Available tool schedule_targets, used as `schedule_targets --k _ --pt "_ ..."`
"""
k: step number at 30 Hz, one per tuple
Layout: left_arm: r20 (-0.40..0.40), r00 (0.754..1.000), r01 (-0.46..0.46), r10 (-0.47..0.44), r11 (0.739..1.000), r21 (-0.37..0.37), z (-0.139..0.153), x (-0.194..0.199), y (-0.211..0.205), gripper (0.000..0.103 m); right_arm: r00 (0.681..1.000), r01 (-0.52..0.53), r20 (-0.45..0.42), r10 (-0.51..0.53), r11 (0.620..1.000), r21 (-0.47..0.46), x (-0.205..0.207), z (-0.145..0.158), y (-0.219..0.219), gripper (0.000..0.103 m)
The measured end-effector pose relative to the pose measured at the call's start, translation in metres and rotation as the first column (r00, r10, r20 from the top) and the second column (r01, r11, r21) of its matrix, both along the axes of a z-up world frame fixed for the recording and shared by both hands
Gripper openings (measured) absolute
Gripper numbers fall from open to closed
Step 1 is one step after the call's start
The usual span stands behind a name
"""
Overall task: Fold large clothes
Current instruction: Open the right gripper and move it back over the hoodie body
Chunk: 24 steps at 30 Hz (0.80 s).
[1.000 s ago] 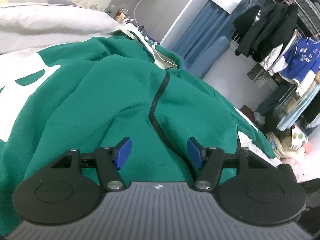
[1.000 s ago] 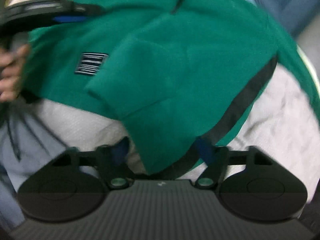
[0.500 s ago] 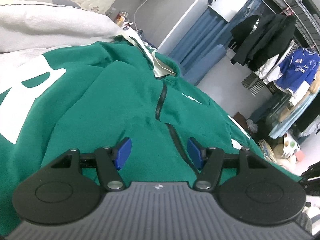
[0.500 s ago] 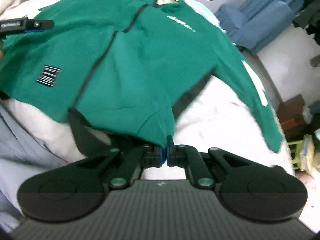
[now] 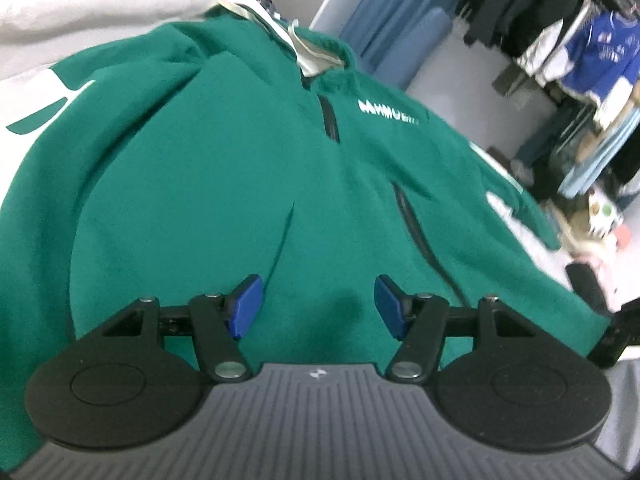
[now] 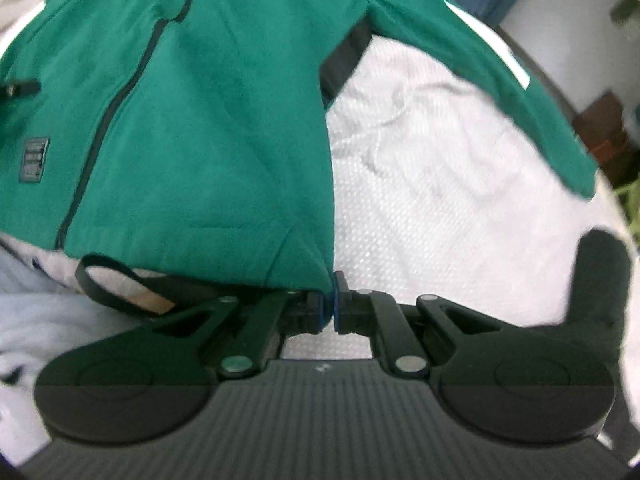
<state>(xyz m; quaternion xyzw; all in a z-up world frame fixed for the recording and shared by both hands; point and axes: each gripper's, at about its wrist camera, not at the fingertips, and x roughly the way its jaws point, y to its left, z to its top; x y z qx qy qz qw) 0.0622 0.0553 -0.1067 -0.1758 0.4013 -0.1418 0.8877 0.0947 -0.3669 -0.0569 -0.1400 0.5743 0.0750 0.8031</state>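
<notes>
A green jacket (image 5: 224, 184) lies spread front-up on a bed (image 6: 440, 184) with a white textured cover, and a good deal of it is hard to see whole. In the left wrist view the hem is hidden behind the left claw (image 5: 316, 306), whose blue pads (image 5: 246, 306) stand wide apart just over the fabric with nothing between them. White lettering (image 5: 387, 114) on the chest at 1 o'clock is too blurred to read for sure. A big white graphic (image 5: 44, 100) at 10 o'clock runs off the frame edge. The black zip (image 5: 330, 118) shows at the neck, then vanishes under a fold. At the collar a cream lining (image 5: 316, 58) peeks out at 12 o'clock. Beyond, at 2 o'clock, a rack of clothes (image 5: 560, 36) is smeared by motion, and the white writing on a blue shirt (image 5: 604, 56) hanging there cannot be made out. In the right wrist view the right claw (image 6: 334, 306) is pinched tight on the jacket's lower corner at 6 o'clock, the fabric rising from between its pads. A dark patch label (image 6: 35, 162) at 9 o'clock carries lines of print too small to read. A sleeve (image 6: 520, 80) stretches toward 3 o'clock, its cuff blurred. A black loop (image 6: 120, 284) pokes from under the hem at 8 o'clock, its far end hidden under the jacket.
</notes>
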Motion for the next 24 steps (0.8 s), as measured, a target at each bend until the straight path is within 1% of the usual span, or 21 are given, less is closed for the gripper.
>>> schedule_targets --k 2,4,6,8,9,11,13,15,16,17,18,21,24 --pt "-0.027 1.0 0.012 -0.011 0.999 0.03 -0.007 0.002 -0.005 0.067 0.999 0.036 -0.009 -0.036 0.998 0.06 0.004 -0.007 -0.012 0.012" --pt "-0.049 0.999 0.017 -0.015 0.999 0.046 -0.013 0.005 -0.008 0.067 0.997 0.072 -0.016 -0.07 0.992 0.103 0.0 -0.006 -0.019 0.021" --pt "-0.053 0.999 0.014 -0.012 0.999 0.049 -0.014 0.005 -0.009 0.067 0.994 0.105 -0.014 -0.104 0.981 0.162 0.0 0.002 -0.026 0.035" --pt "-0.058 0.998 0.003 -0.001 0.999 0.039 -0.013 0.007 -0.008 0.067 0.991 0.128 -0.001 -0.13 0.971 0.202 -0.002 0.017 -0.027 0.046" --pt "-0.059 0.998 -0.002 0.004 0.999 0.034 -0.013 0.008 -0.007 0.067 0.991 0.129 0.011 -0.134 0.969 0.212 -0.005 0.028 -0.024 0.047" --pt "-0.054 0.998 -0.013 0.014 1.0 0.02 -0.011 0.007 -0.005 0.067 0.993 0.099 0.043 -0.111 0.968 0.229 -0.005 0.048 -0.015 0.047" --pt "-0.037 0.999 -0.022 0.022 1.0 -0.002 -0.006 0.006 -0.002 0.067 0.992 0.076 0.08 -0.098 0.967 0.245 -0.002 0.066 -0.004 0.048" --pt "-0.015 0.999 -0.035 0.035 0.999 -0.018 0.001 0.004 0.001 0.067 0.988 0.057 0.122 -0.096 0.957 0.284 0.003 0.082 0.008 0.048" --pt "0.002 0.999 -0.045 0.045 0.999 -0.017 0.007 0.003 0.002 0.067 0.984 0.048 0.151 -0.098 0.951 0.307 0.006 0.091 0.017 0.05" --pt "0.024 0.998 -0.053 0.053 0.999 -0.012 0.012 0.001 0.004 0.068 0.98 0.038 0.173 -0.099 0.946 0.323 0.009 0.098 0.024 0.054" --pt "0.041 0.997 -0.06 0.06 0.998 -0.007 0.017 -0.001 0.005 0.068 0.975 0.027 0.198 -0.101 0.939 0.343 0.012 0.105 0.034 0.056" --pt "0.079 0.994 -0.081 0.08 0.997 0.008 0.032 -0.004 0.013 0.068 0.965 -0.007 0.244 -0.097 0.919 0.394 0.025 0.118 0.066 0.057" --pt "0.119 0.988 -0.106 0.101 0.994 0.033 0.045 -0.009 0.02 0.069 0.956 -0.033 0.276 -0.1 0.897 0.441 0.038 0.123 0.1 0.057"
